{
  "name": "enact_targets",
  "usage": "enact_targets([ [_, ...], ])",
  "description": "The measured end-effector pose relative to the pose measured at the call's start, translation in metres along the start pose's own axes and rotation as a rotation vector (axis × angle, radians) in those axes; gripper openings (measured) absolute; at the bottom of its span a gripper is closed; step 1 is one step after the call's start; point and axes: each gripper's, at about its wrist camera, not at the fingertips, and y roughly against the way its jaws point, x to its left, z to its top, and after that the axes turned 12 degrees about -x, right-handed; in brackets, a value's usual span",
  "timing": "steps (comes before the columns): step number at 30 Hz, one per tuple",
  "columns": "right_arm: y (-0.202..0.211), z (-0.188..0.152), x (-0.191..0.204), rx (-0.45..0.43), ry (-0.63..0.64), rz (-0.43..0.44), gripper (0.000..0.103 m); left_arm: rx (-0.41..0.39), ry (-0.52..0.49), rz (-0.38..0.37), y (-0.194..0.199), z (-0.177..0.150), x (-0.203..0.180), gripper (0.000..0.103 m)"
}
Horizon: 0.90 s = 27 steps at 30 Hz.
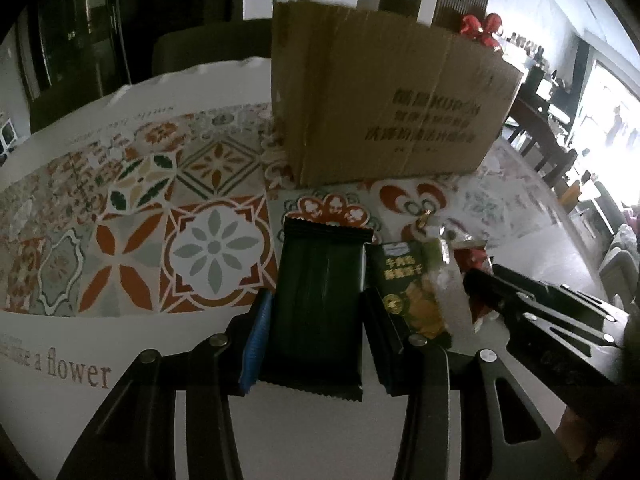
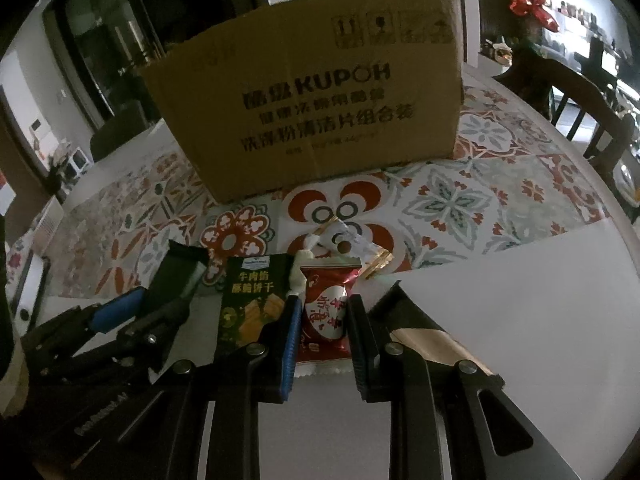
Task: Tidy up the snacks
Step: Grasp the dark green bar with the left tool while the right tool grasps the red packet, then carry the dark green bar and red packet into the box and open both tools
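Left view only: left tool point(image 1: 318, 312) pinching dark green packet point(image 1: 320, 304), long axis 12-to-6. Right view only: right tool point(image 2: 322, 332) pinching red packet point(image 2: 326, 314), box point(image 2: 312, 108) at 12.

A cardboard box point(image 2: 308, 108) stands far on the table point(image 2: 520, 300); near it, snack packets point(image 2: 248, 300) lie side by side.

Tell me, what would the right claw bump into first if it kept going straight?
Beyond the red packet the right claw already grips, probably the small white packet on the table just ahead, then the cardboard box. Depth is hard to judge.
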Motion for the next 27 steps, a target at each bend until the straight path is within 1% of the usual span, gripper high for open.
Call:
enact_targets([
  [5, 0.015, 0.004, 0.000, -0.037, -0.006, 0.015, 0.024, -0.039, -0.006, -0.011, 0.016, 0.009, -0.004, 0.045],
  [12, 0.040, 0.019, 0.001, -0.108, 0.001, 0.037, 0.024, -0.128, -0.024, -0.013, 0.044, 0.029, -0.011, 0.045],
  [18, 0.061, 0.036, 0.002, -0.183, 0.004, 0.046, 0.024, -0.202, -0.046, -0.017, 0.062, 0.050, -0.017, 0.045],
  [27, 0.085, 0.066, 0.005, -0.289, 0.025, 0.063, 0.024, -0.285, -0.064, -0.031, 0.079, 0.079, -0.022, 0.045],
])
